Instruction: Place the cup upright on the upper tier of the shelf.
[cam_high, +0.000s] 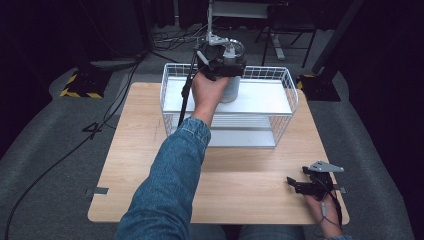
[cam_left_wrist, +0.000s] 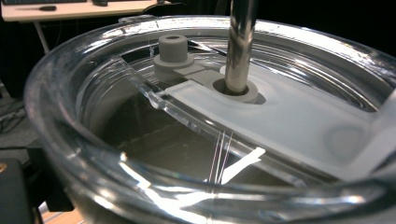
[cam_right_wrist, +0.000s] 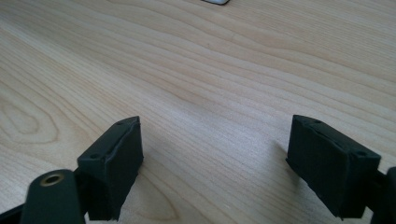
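Two tongs are in play. Left tongs (cam_high: 220, 62) are at the top of a tumbler (cam_high: 231, 87) that stands on the upper shelf (cam_high: 260, 97) of a white wire rack (cam_high: 285, 107) at the far side of the surface (cam_high: 150, 150). In the left gripper view the clear lid (cam_left_wrist: 289, 116) and metal straw (cam_left_wrist: 240, 42) sit very close to the camera.

Step in hand, as judged: setting the tumbler on the shelf, or lifting it off; which cannot be told. To do it well, keep the tumbler upright, move it straight up or down, and clear the rack's front rim before any sideways travel. The straw stands loose in its hole, so any tilt should be avoided. If placing, confirm the base is flat on the shelf before letting go.

Left tongs: their opening is hidden by the hand and the tumbler; whether they clamp the rim cannot be told.

Right tongs (cam_right_wrist: 215, 158) are spread wide, holding nothing, low over bare surface near the front right corner, well apart from the rack.
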